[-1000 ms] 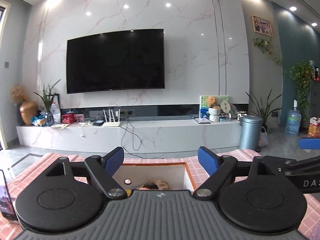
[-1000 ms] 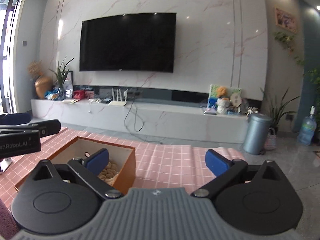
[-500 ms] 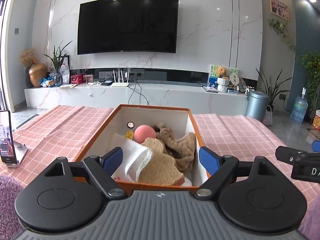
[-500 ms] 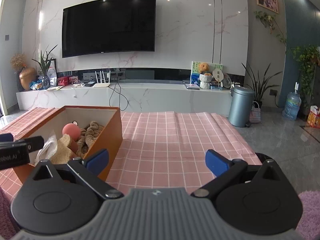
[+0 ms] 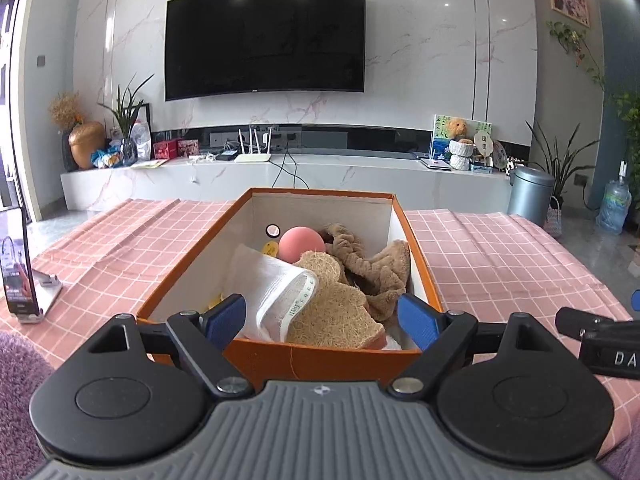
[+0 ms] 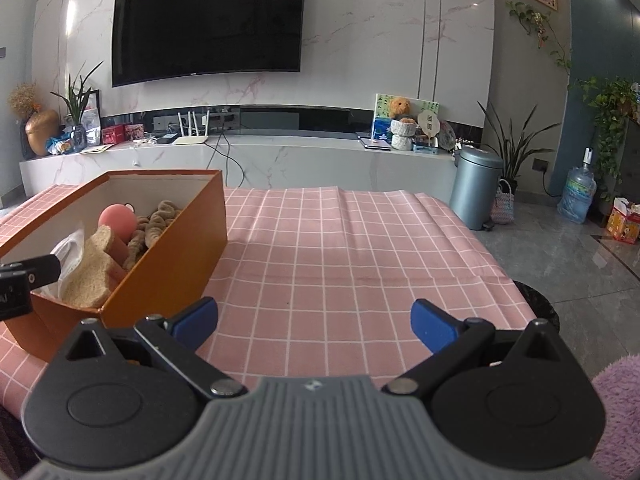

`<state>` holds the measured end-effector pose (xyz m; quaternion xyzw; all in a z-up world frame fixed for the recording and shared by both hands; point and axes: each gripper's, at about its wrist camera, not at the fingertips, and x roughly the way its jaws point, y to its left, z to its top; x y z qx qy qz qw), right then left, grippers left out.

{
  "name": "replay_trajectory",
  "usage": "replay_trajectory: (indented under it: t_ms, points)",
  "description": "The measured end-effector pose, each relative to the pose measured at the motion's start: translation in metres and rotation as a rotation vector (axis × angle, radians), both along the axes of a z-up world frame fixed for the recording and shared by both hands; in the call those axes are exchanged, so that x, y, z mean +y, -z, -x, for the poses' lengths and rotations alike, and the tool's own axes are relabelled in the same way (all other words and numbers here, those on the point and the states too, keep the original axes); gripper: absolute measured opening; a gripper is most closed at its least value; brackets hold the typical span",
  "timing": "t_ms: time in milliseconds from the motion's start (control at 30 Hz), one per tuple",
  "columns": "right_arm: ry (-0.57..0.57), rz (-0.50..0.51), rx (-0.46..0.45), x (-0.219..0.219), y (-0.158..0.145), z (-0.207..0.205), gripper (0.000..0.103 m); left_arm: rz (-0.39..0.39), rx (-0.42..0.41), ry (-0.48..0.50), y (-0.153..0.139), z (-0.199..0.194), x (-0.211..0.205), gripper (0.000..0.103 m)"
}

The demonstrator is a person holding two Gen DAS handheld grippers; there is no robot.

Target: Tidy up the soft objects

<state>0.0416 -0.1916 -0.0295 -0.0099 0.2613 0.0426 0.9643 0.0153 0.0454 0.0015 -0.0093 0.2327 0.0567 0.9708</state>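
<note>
The left tongs [image 5: 322, 320] hang released, blue tips spread wide and holding nothing, just in front of the near end of the box [image 5: 296, 356]. The box is orange outside, white inside, open-topped, and stands on the table [image 5: 500, 256], which is covered by a pink checked cloth.

Inside the box lie the soft things. A pink ball [image 5: 302, 245] sits toward the far end. A brown knitted cloth [image 5: 380, 268] is bunched along the right wall. A tan loofah pad [image 5: 336, 308] leans at the near end, and a white mesh bag [image 5: 276, 284] lies against its left side, touching it. A small yellow tag [image 5: 271, 249] shows beside the ball.

The right tongs [image 6: 314, 324] are also released and empty, tips wide apart over bare cloth to the right of the box [image 6: 176, 248] and apart from it. From this side the ball [image 6: 118, 220], the loofah [image 6: 90, 276] and the knit [image 6: 154, 220] show above the rim.

A phone [image 5: 16, 264] stands upright on a stand at the table's left edge. Beyond the table are a marble wall with a TV [image 5: 264, 36], a long low shelf, a grey bin [image 5: 530, 196] and a water jug [image 5: 612, 208] on the floor.
</note>
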Motion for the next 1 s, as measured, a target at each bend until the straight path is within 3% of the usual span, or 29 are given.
replay_trajectory:
  t_ms: [1000]
  points:
    - [-0.082,0.012,-0.044,0.011,-0.008,0.01,0.101,-0.007,0.036,0.049,0.0,-0.002,-0.002,0.101]
